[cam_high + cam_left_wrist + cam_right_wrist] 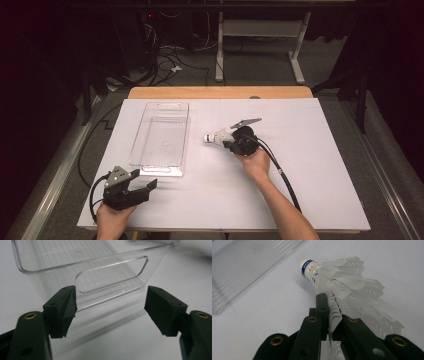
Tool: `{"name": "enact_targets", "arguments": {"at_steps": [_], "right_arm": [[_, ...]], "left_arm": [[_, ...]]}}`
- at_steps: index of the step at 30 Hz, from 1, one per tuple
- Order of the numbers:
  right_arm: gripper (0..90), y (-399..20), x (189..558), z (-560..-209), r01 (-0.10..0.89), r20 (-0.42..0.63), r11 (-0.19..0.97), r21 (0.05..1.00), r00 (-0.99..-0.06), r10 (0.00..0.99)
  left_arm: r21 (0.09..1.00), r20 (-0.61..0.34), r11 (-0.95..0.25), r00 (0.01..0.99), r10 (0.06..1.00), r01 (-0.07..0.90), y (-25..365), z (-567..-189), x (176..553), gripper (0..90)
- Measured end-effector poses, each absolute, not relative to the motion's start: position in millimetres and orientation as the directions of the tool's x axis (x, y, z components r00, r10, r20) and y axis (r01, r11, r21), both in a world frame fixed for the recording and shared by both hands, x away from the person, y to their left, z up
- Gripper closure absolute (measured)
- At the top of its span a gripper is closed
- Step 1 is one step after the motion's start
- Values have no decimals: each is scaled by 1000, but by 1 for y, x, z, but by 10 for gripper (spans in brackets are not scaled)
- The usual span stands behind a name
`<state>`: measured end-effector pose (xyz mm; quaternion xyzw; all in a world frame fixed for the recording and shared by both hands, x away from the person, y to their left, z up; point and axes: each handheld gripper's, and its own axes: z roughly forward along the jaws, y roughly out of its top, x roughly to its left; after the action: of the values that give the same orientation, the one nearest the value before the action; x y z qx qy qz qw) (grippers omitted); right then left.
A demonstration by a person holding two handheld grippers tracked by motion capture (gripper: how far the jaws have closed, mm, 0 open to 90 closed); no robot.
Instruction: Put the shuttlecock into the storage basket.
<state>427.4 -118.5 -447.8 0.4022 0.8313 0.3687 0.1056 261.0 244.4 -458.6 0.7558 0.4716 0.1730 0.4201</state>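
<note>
A white shuttlecock (216, 137) with a blue band at its cork lies on its side just right of a clear plastic bin (137, 135). My right gripper (227, 142) is shut on its feathered skirt. In the right gripper view the shuttlecock (337, 277) has its cork pointing away, and the right gripper (332, 305) pinches one side of the skirt flat between its jaws. My left gripper (145, 180) rests at the front left of the table, open and holding nothing. In the left gripper view the left gripper (110, 307) faces the handle cutout in the bin (110, 277), a little short of it.
The white board (300, 165) covers a wooden table. The bin (244, 267) holds nothing. A black cable (282, 172) trails from the right gripper toward the front edge. Table legs and loose cables stand on the floor beyond the far edge.
</note>
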Motion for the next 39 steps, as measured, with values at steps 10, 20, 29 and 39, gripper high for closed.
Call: {"name": "enact_targets", "arguments": {"at_steps": [10,20,29,39], "right_arm": [[885,-123,424,-436,581,141,382,718,-660,738],[885,-129,425,-424,574,151,361,735,-657,738],[885,-123,426,-413,559,147,374,741,-677,721],[885,-115,427,-403,548,150,380,745,-693,705]], "left_arm": [[801,-130,-198,487,864,566,247,-458,261,268],[801,-134,-189,478,868,568,249,-458,261,268],[803,-143,-182,479,866,568,251,-458,261,267],[803,-143,-180,477,867,568,252,-458,261,267]]}}
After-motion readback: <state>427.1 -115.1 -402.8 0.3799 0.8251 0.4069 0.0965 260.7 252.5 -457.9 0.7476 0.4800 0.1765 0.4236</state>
